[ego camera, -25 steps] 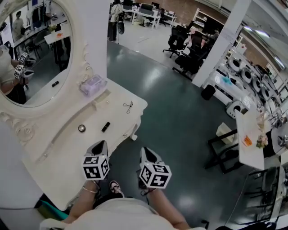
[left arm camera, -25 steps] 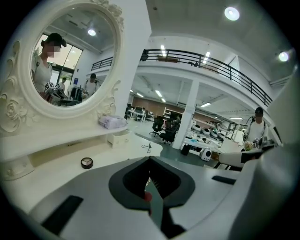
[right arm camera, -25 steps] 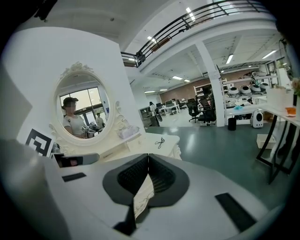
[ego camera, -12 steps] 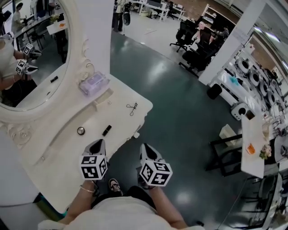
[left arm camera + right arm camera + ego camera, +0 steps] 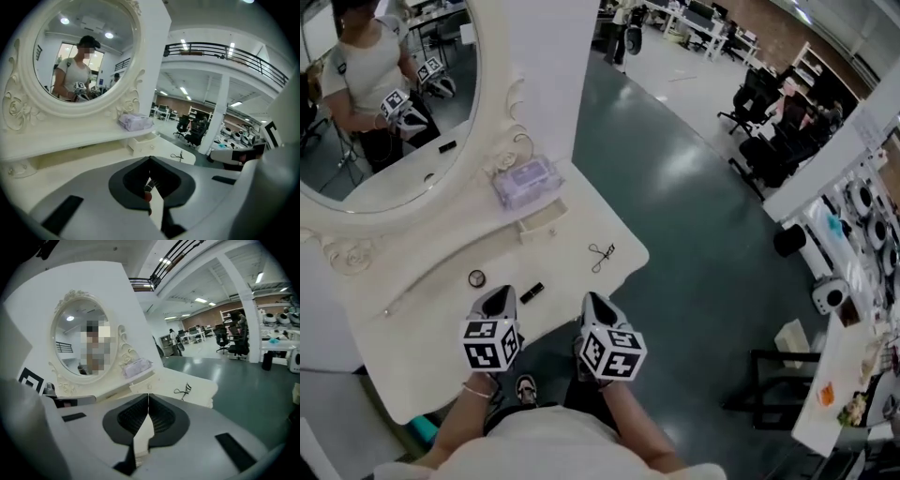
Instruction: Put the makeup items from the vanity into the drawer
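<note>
On the white vanity lie a round compact, a black lipstick and an eyelash curler. A small drawer under the mirror shelf stands slightly pulled out. My left gripper hovers over the vanity top between compact and lipstick, jaws together. A bit of black and red shows through the slit behind its tips; I cannot tell what it is. My right gripper is at the vanity's front edge, shut and empty. From it, the curler lies ahead.
A purple tissue pack sits on the shelf beside the oval mirror, which reflects the person and both grippers. Right of the vanity is dark green floor. Office chairs and white benches stand farther off.
The person has stepped closer to the vanity. Both grippers have moved forward and a little down, from beside its front edge to over it. Their jaws look the same.
</note>
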Action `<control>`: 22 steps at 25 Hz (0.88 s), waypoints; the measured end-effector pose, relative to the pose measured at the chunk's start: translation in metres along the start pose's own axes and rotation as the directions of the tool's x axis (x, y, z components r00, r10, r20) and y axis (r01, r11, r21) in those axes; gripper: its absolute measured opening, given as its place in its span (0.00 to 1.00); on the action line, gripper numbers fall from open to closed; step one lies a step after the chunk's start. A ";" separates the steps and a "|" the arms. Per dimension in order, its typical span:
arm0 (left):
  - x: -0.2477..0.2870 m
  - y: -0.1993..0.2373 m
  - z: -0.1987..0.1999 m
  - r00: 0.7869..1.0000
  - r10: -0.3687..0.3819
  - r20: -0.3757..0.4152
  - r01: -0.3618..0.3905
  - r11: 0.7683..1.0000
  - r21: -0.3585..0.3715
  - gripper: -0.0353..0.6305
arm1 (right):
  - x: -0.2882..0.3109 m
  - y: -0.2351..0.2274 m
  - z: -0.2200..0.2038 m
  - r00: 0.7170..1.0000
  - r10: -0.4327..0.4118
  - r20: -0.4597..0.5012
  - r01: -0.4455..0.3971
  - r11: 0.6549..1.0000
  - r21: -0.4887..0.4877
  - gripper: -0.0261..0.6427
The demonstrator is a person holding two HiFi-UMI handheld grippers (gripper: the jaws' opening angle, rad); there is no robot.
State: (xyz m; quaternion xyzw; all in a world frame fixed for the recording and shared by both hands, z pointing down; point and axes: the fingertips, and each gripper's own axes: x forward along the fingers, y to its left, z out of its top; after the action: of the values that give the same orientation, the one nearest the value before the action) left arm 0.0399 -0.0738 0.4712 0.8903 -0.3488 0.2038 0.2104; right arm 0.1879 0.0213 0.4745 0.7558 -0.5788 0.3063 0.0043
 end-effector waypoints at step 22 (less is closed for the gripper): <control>0.052 -0.029 0.012 0.965 0.262 -0.012 -0.260 0.953 -0.154 0.06 | 0.094 -0.013 0.043 0.914 0.342 -0.217 -0.370 0.924 -0.101 0.07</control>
State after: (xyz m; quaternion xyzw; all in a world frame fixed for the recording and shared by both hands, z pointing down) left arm 0.0980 -0.0883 0.4804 0.8183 -0.4789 0.1983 0.2484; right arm 0.2323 -0.0719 0.4877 0.6015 -0.7237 0.3333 0.0582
